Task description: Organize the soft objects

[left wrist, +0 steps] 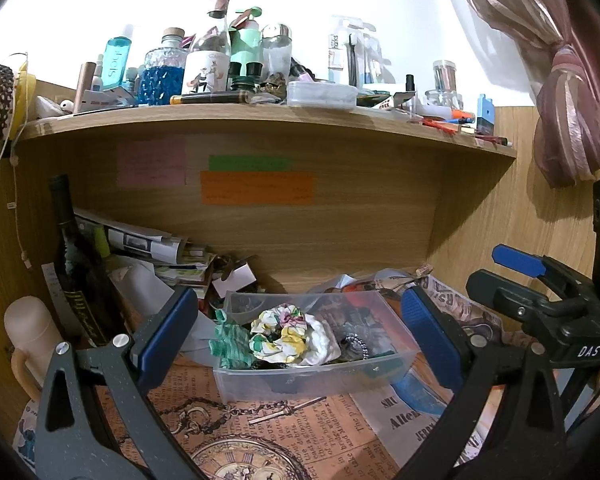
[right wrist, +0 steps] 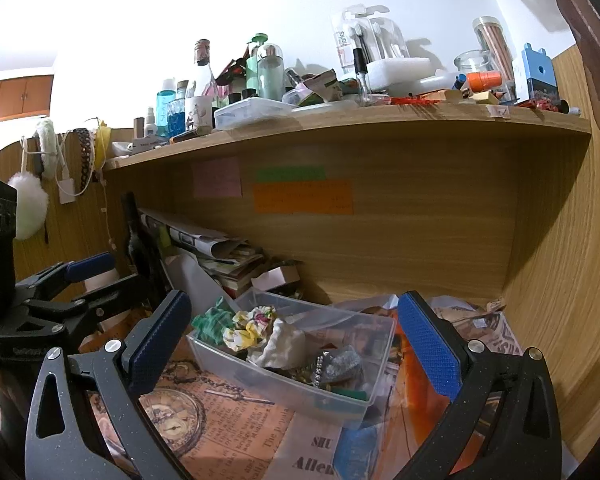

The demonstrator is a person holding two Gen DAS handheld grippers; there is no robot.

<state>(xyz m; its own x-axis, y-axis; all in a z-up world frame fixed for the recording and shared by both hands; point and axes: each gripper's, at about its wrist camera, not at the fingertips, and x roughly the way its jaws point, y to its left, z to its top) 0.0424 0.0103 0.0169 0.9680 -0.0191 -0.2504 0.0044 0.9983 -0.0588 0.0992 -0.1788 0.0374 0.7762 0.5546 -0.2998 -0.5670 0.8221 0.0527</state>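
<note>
My left gripper (left wrist: 300, 336) and right gripper (right wrist: 296, 344) hang spread and empty before the clear bin (left wrist: 316, 380) holding the floral scrunchie (left wrist: 278, 334) and green scrunchie (left wrist: 228, 340); a careless reach could shove the light bin into the clutter

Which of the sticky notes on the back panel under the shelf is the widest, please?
The orange note, the lowest of the three. It stretches well past the narrower green strip directly above it and the squarer pink note to their left.
</note>
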